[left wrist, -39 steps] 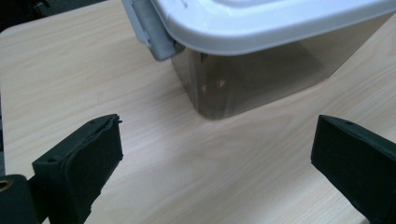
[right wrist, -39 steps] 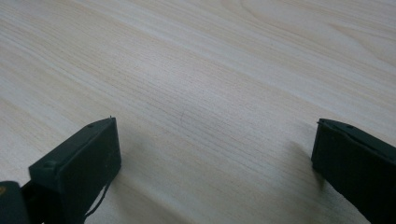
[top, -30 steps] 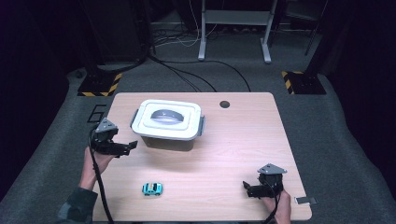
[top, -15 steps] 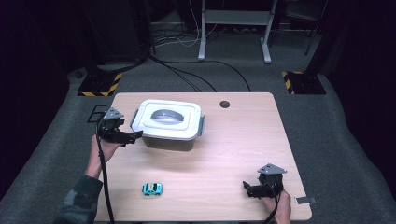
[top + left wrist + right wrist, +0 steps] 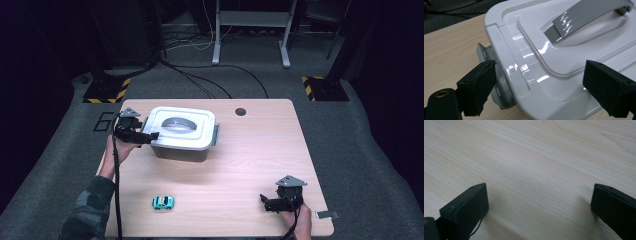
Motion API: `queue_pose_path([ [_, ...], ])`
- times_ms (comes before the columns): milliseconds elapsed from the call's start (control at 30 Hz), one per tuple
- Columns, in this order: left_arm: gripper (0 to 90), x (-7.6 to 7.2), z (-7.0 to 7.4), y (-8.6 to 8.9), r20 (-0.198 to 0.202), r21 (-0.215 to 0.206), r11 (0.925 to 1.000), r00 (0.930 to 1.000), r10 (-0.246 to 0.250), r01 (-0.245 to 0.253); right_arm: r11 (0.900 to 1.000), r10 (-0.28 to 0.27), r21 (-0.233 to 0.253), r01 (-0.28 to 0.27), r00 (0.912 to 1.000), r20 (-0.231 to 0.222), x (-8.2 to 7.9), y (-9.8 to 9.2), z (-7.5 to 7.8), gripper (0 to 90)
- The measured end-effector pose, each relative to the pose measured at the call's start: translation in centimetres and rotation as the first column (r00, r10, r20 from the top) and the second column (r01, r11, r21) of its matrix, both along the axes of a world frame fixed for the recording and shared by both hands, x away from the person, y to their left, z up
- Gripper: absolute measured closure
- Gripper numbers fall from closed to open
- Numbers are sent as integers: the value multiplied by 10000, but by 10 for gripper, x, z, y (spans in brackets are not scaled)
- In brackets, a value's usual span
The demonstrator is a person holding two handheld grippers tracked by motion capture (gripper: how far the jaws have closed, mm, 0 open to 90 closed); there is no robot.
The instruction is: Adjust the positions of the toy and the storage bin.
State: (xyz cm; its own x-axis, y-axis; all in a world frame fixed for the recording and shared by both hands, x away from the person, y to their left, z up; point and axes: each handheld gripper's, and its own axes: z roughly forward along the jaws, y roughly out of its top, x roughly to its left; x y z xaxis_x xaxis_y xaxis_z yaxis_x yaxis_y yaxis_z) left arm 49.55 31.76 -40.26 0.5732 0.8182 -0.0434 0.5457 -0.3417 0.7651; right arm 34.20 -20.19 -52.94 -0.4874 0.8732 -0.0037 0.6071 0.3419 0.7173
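A white lidded box (image 5: 182,132) with a grey handle (image 5: 178,123) stands at the table's back left. My left gripper (image 5: 150,136) is open at the box's left end, its jaws spread around the lid's corner and the grey side latch (image 5: 489,72). The lid (image 5: 554,52) and handle (image 5: 584,15) show close up in the left gripper view, with the gripper (image 5: 544,90) open over them. A small teal toy car (image 5: 163,202) lies near the front edge. My right gripper (image 5: 267,203) rests open at the front right, over bare wood (image 5: 536,177), with nothing between the fingers.
The wooden table (image 5: 250,160) has a round cable hole (image 5: 240,111) at the back. A small grey tag (image 5: 327,215) lies at the front right corner. Cables and yellow-black striped stand feet (image 5: 107,90) sit on the floor behind.
My left gripper has moved forward and right from beside the box until its jaws straddle the lid's left end. The right gripper and the car have stayed put.
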Motion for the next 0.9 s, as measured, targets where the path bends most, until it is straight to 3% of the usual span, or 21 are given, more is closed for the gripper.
queue_pose_path([
  [233,134,4,-4,-2,-145,-158,9998,9998,-139,137,10000,14,-3,-14,10000,18,0,0,0,13],
  [333,132,6,-7,2,-259,-568,9982,9995,-180,165,10000,17,-2,-17,10000,20,0,0,0,13],
  [433,132,7,-8,3,-315,-674,9975,9992,-240,219,10000,20,-3,-20,10000,19,0,0,0,13],
  [900,132,11,-7,-9,-392,-609,9945,9954,-879,854,10000,38,-10,-38,10000,22,0,0,0,15],
])
